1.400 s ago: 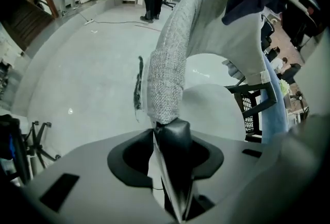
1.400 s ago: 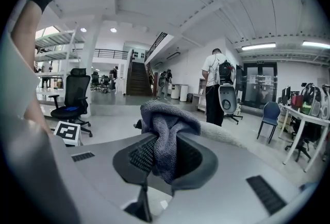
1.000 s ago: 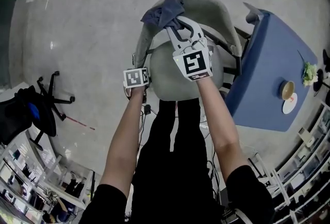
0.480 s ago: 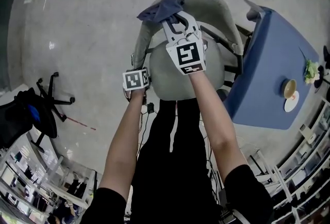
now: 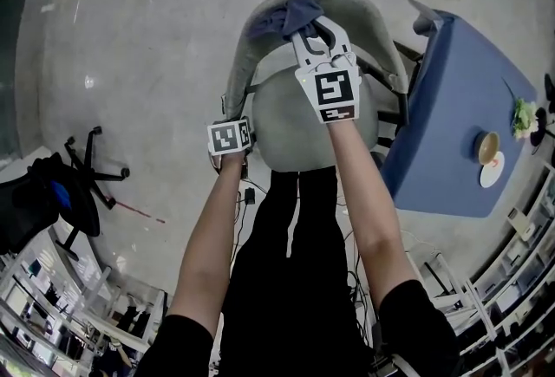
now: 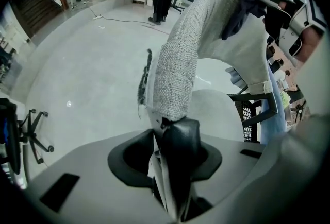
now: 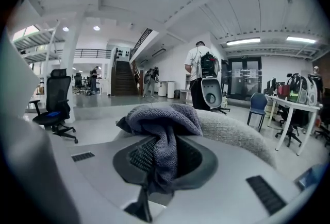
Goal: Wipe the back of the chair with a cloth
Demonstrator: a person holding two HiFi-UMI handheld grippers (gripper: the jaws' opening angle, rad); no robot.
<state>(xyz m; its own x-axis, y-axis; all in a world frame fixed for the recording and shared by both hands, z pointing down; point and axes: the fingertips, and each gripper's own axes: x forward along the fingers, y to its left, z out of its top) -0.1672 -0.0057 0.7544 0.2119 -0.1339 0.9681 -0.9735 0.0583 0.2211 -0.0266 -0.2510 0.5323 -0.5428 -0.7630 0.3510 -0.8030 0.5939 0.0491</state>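
Mid-wipe | my right tool (image 5: 305, 27) pinches cloth (image 5: 286, 13) atop chair back (image 5: 368, 11) | my left tool (image 6: 172, 133) seemingly clamps its edge | most remains unwiped

Two grippers are in view, the left gripper (image 6: 172, 145) and the right gripper (image 7: 157, 166), and each carries one marker cube (image 5: 333, 94), so two cubes in all. There is one dark cloth (image 5: 286, 13), one grey chair (image 5: 295, 124) and, off on the floor at the left of the head view, one black office chair (image 5: 52, 198), which makes two chairs there. One blue table (image 5: 442, 89) bears three small things (one round cup (image 5: 483, 148), one white disc (image 5: 492, 173), one little green plant (image 5: 521, 117)).
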